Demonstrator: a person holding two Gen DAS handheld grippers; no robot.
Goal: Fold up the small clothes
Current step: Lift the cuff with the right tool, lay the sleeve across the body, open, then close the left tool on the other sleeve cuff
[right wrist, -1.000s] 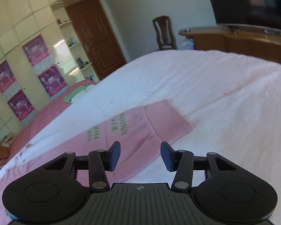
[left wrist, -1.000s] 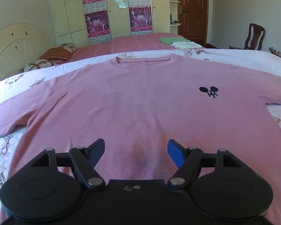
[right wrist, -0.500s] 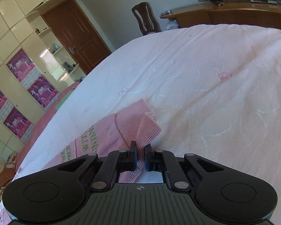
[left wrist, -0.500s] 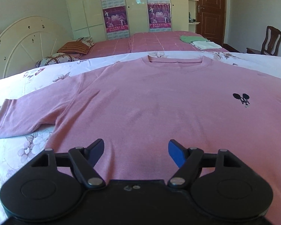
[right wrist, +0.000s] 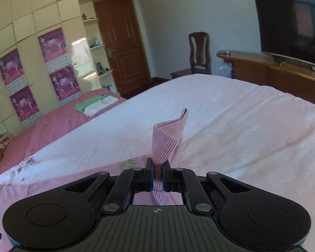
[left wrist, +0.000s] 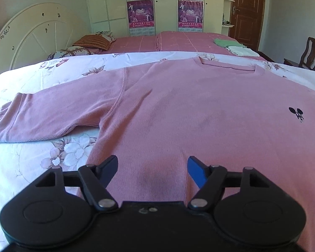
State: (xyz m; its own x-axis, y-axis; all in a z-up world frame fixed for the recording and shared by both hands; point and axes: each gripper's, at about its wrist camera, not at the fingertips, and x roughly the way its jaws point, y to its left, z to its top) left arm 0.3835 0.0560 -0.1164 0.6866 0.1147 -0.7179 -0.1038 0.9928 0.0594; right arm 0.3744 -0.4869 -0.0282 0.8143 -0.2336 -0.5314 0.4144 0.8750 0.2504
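Floral bedspread (left wrist: 21,163) under pink sweater (left wrist: 199,115)

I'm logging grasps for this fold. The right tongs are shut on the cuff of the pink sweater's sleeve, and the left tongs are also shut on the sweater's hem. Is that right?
Not quite. The right tongs are shut on the ribbed cuff of the pink knit sweater, but the left wrist view shows the left tongs open above the sweater, gripping nothing.
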